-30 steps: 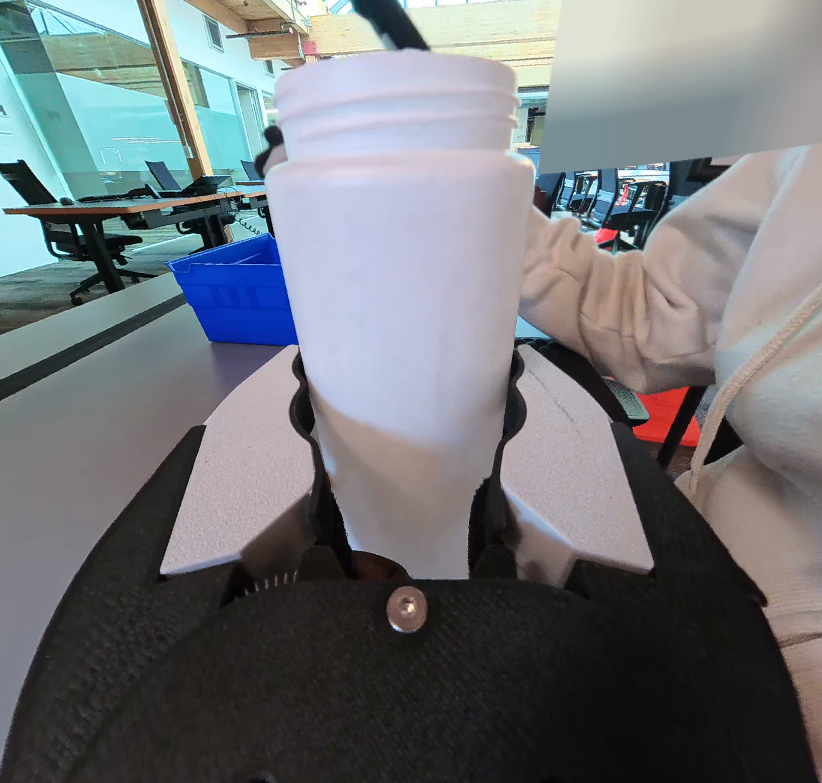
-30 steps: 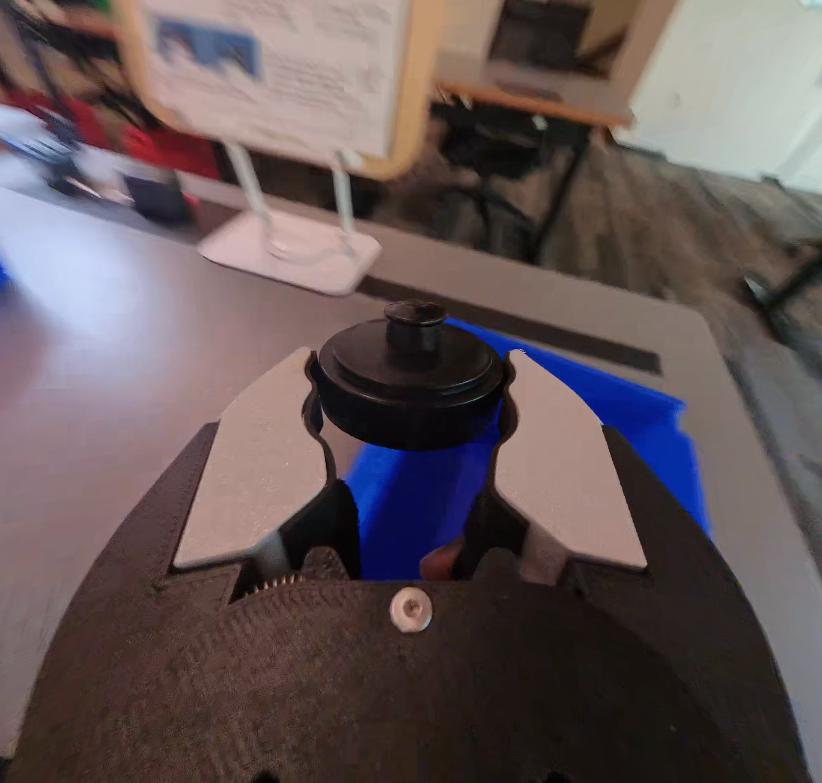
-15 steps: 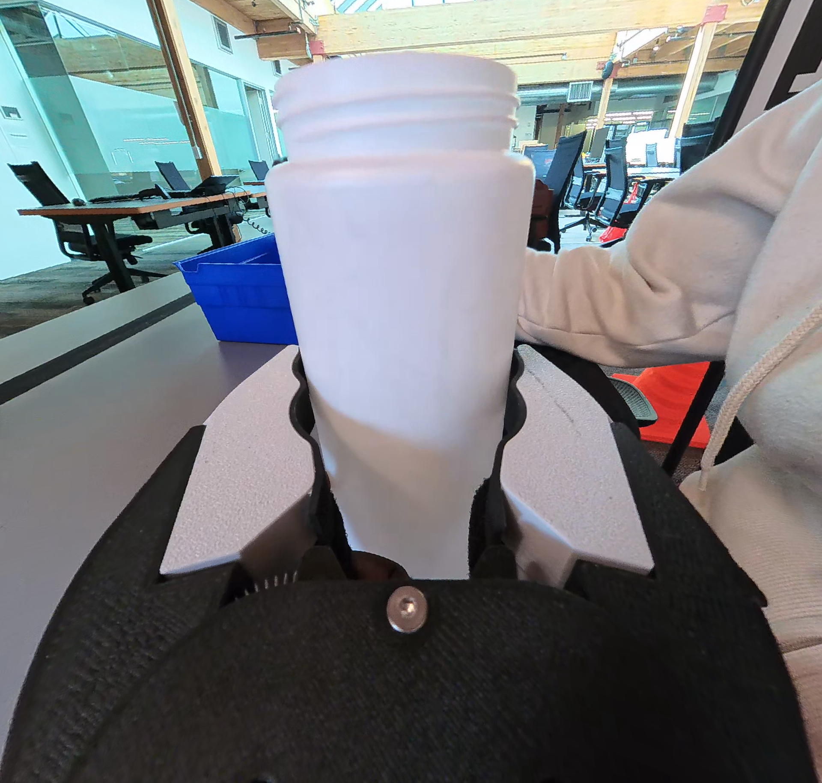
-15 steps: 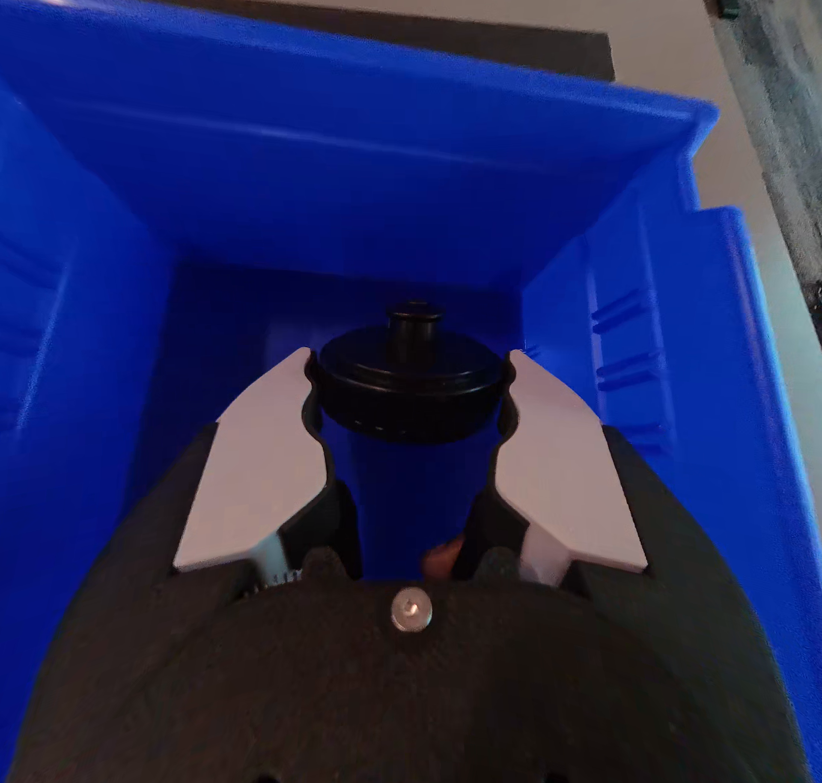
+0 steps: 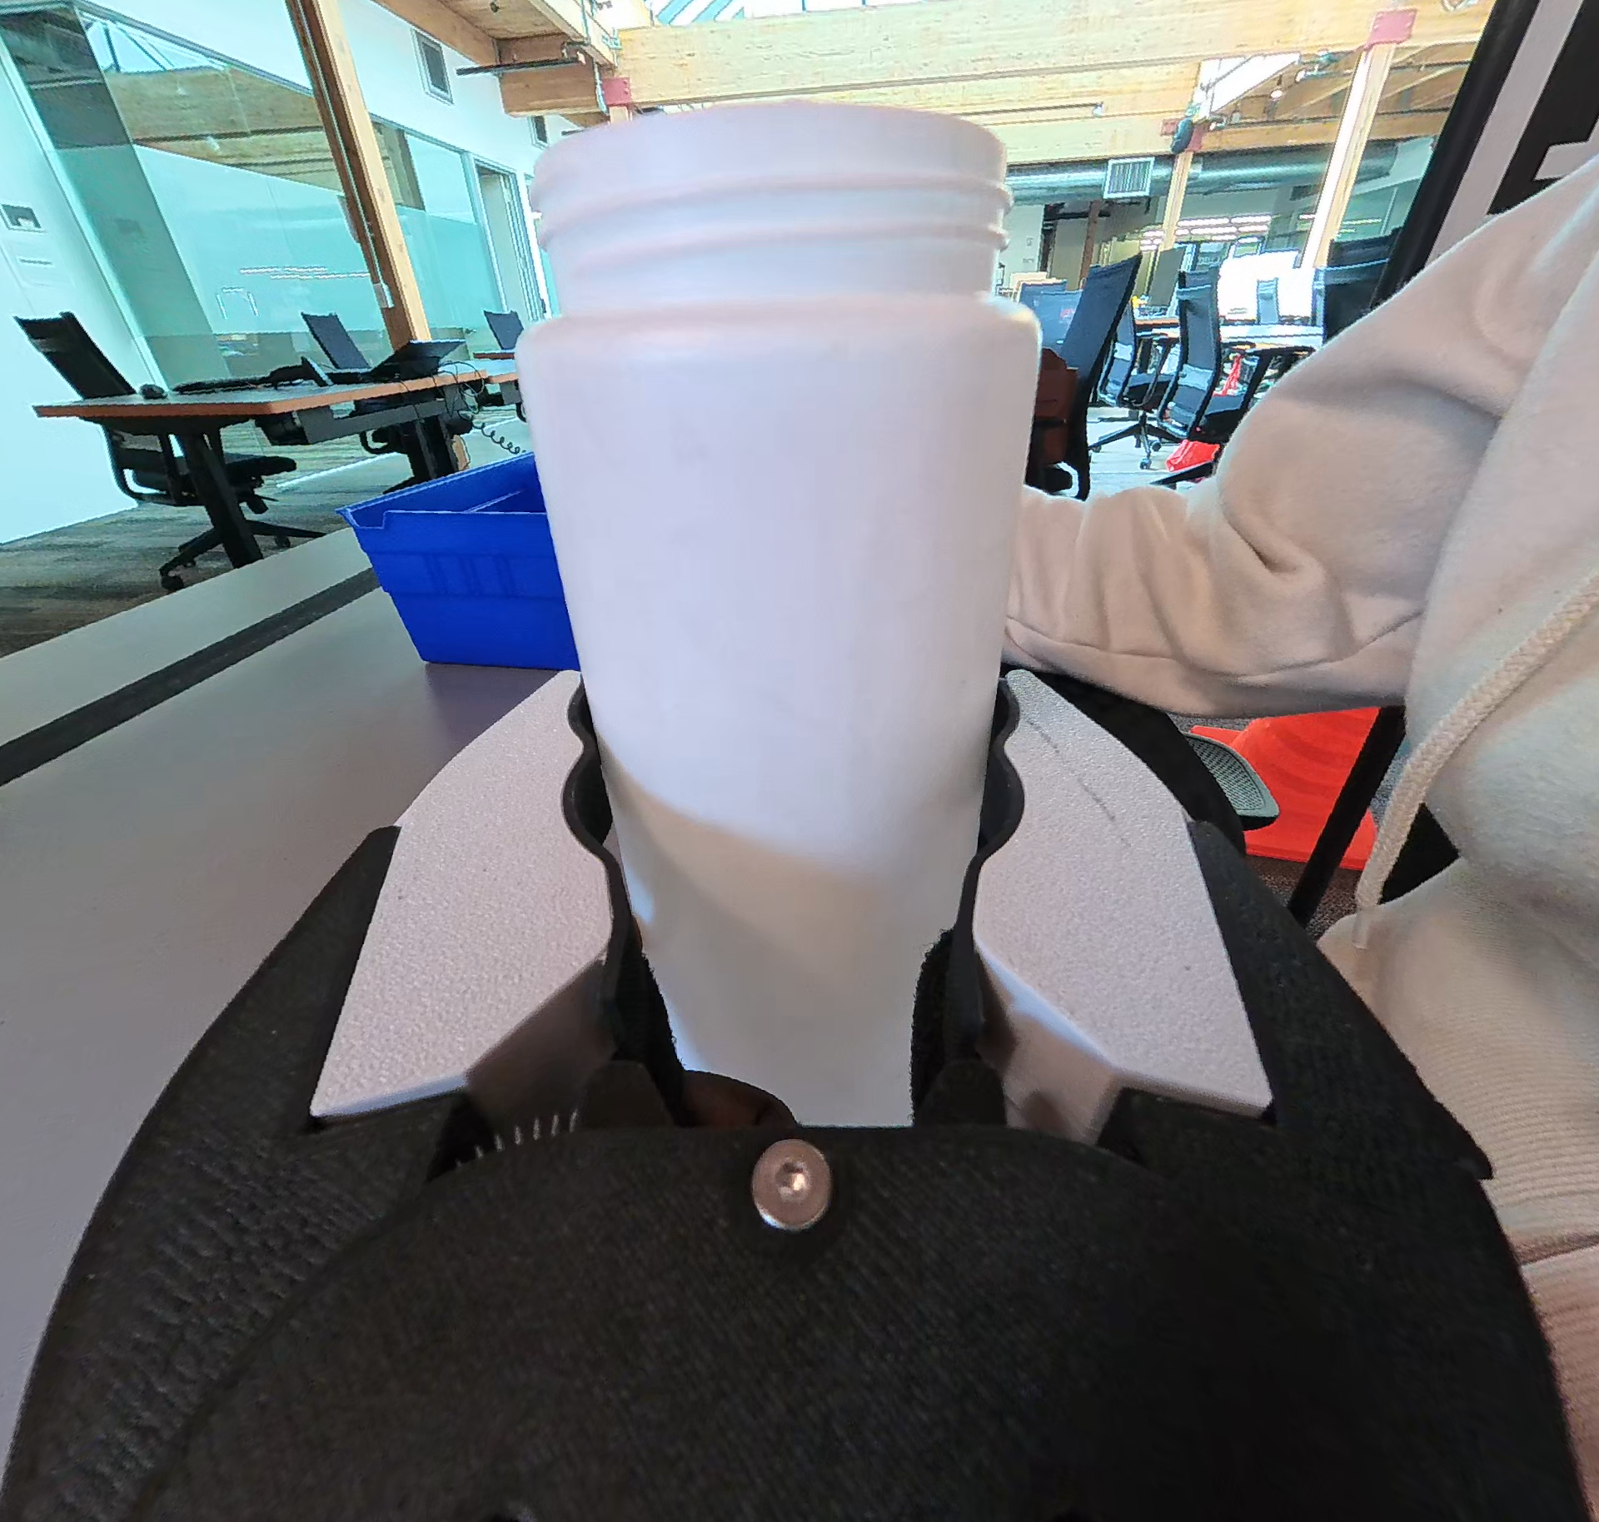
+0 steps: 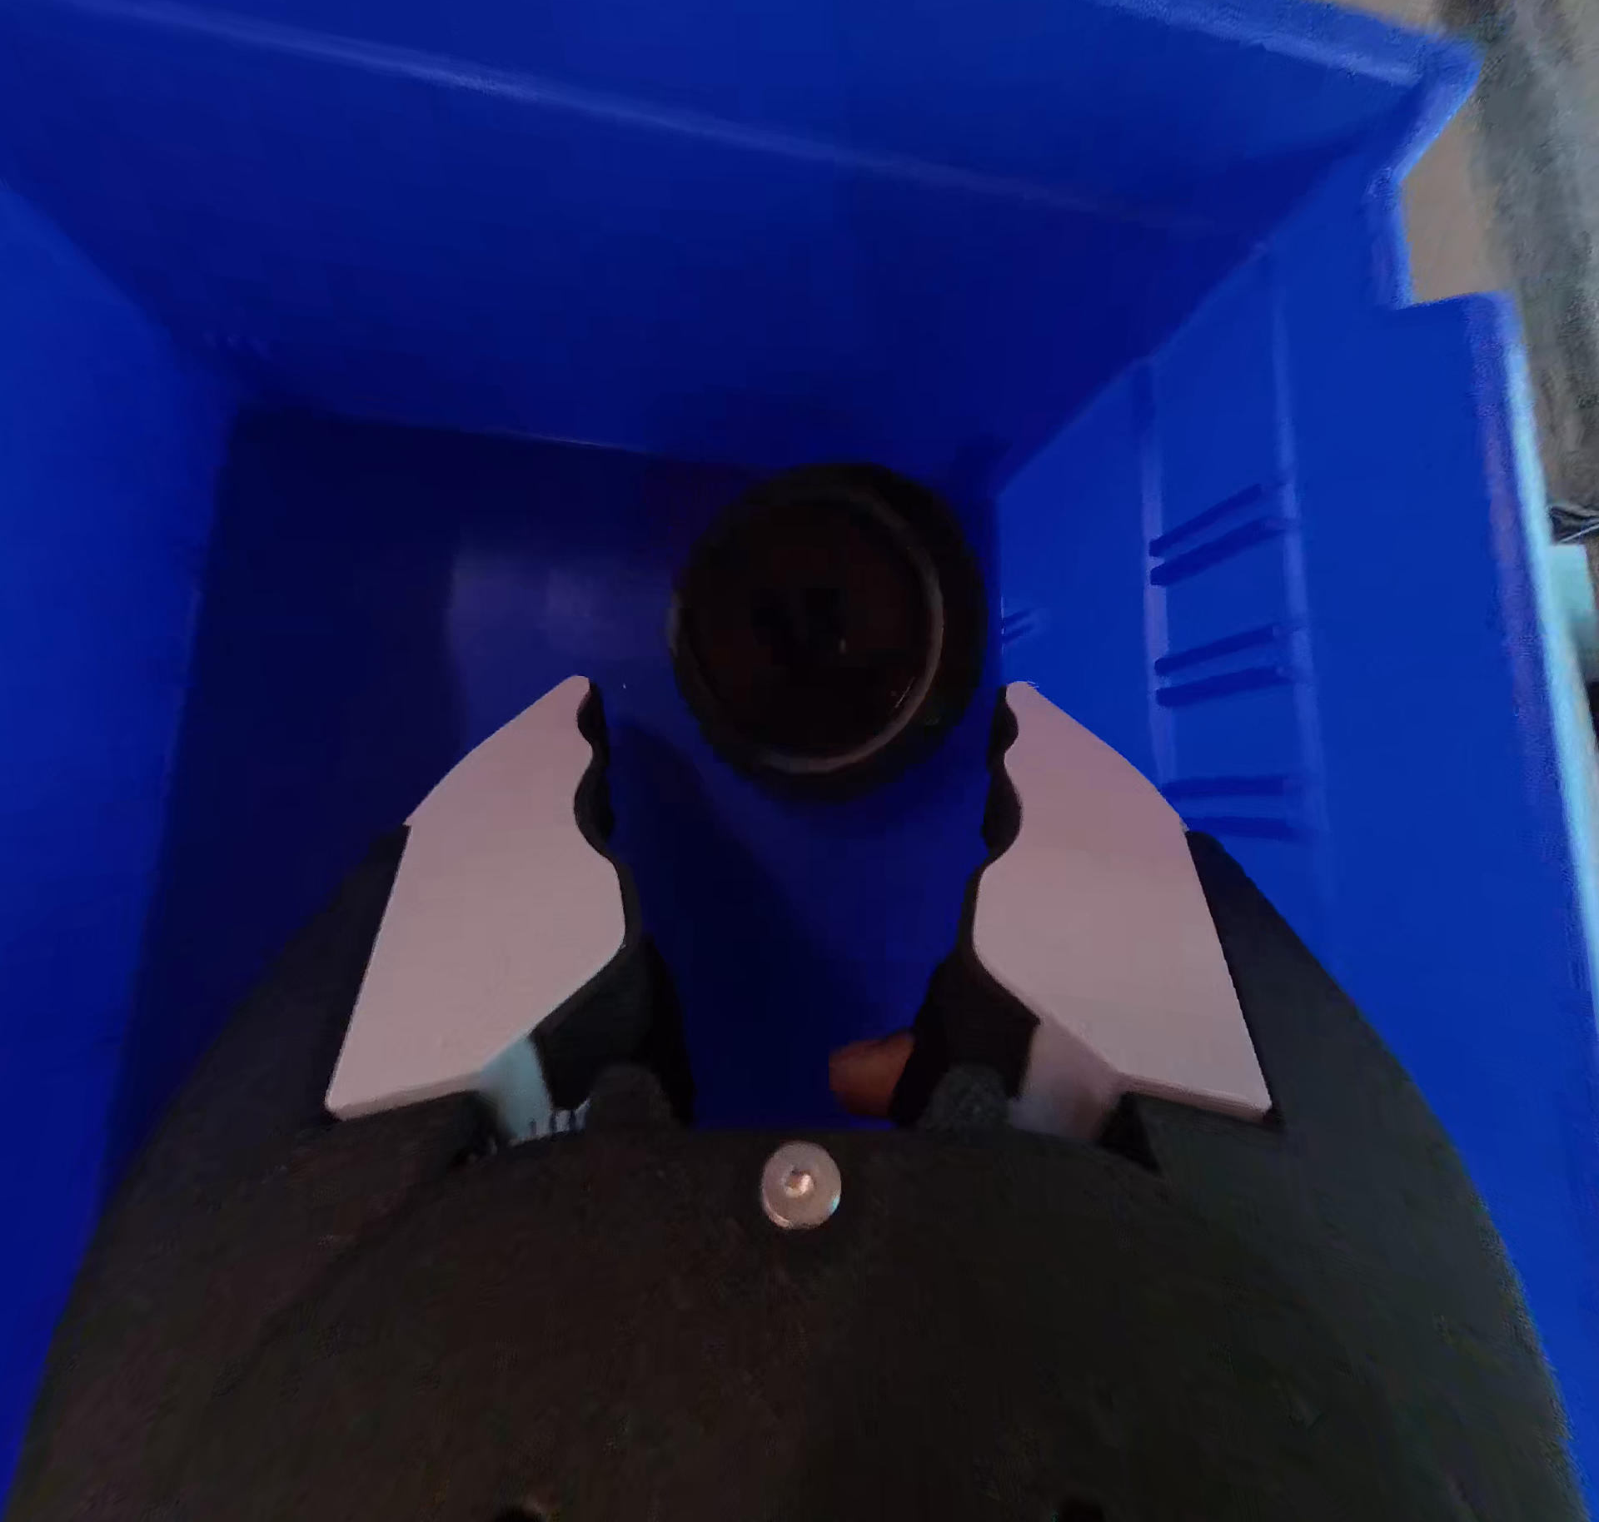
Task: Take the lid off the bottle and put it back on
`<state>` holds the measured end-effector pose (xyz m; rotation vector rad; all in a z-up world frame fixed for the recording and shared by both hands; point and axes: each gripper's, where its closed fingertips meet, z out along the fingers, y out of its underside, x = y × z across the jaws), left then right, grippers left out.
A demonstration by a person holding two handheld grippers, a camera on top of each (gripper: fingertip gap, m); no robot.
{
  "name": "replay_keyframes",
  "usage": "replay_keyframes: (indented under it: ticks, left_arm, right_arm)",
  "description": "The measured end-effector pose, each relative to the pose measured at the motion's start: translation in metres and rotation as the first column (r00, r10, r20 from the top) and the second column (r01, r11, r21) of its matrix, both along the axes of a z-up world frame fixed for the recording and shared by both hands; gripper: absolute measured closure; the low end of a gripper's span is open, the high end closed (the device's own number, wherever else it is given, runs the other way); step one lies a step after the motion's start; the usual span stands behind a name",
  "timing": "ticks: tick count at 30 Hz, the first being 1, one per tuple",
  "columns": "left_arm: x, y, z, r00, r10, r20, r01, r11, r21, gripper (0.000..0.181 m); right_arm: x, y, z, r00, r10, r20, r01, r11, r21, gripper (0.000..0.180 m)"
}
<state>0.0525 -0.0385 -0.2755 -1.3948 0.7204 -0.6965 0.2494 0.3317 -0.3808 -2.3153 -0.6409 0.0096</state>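
Note:
My left gripper (image 5: 783, 754) is shut on a white plastic bottle (image 5: 779, 477) and holds it upright; its threaded neck is bare, with no lid on it. The black round lid (image 6: 822, 633) lies inside a blue bin (image 6: 606, 209), near the bin's right wall, its hollow underside facing the camera. My right gripper (image 6: 800, 728) hangs over the bin with its jaws apart and empty, just short of the lid and not touching it.
The blue bin also shows in the left wrist view (image 5: 467, 563) on the grey table (image 5: 173, 832), behind the bottle. A person's cream sleeve (image 5: 1255, 529) reaches toward the bin on the right. Office desks and chairs stand behind. Across from one pair of fingers to the other is roughly 45 cm.
My right gripper carried the lid down into the blue bin, opened and let it go; the lid now lies in the bin, underside up. The left gripper and bottle stayed still.

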Motion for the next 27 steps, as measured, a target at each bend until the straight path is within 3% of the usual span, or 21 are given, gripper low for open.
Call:
replay_keyframes:
  ticks: [5,9,11,13,16,18,20,21,27]
  left_arm:
    - [0.0,0.001,0.0,1.0,0.003,0.004,-0.003,1.0,0.0,0.095]
    - [0.0,0.001,0.0,1.0,0.004,0.006,-0.004,1.0,0.001,0.095]
    - [-0.001,0.001,0.0,1.0,0.005,0.009,-0.005,1.0,0.001,0.095]
    - [-0.001,0.002,0.0,1.0,0.007,0.013,-0.007,1.0,0.001,0.095]
    - [-0.003,0.002,0.001,1.0,0.01,0.021,-0.01,1.0,0.0,0.095]
    - [-0.003,0.003,0.001,1.0,0.013,0.022,-0.013,1.0,-0.001,0.095]
    - [-0.003,0.002,0.0,1.0,0.013,0.015,-0.013,1.0,0.003,0.095]
    - [-0.003,0.002,0.0,1.0,0.014,0.01,-0.014,1.0,0.005,0.095]
    - [-0.003,0.002,0.0,1.0,0.017,0.006,-0.017,1.0,0.005,0.095]
  right_arm:
    - [-0.005,-0.005,0.037,0.998,0.052,-0.019,-0.049,0.991,0.128,0.099]
    - [-0.041,-0.035,0.134,0.939,0.255,-0.232,-0.142,0.9,0.413,0.115]
    - [-0.081,-0.084,0.195,0.777,0.521,-0.354,-0.271,0.784,0.559,0.127]
    - [-0.124,-0.161,0.245,0.473,0.789,-0.392,-0.45,0.599,0.662,0.131]
    - [-0.166,-0.293,0.261,-0.033,0.944,-0.328,-0.771,0.185,0.61,0.128]
    - [-0.175,-0.354,0.236,-0.225,0.96,-0.167,-0.891,-0.133,0.434,0.128]
    - [-0.178,-0.383,0.21,-0.344,0.938,0.049,-0.909,-0.346,0.233,0.129]
    - [-0.181,-0.391,0.203,-0.375,0.919,0.122,-0.908,-0.39,0.153,0.132]
    - [-0.199,-0.408,0.175,-0.431,0.879,0.206,-0.901,-0.431,-0.047,0.147]
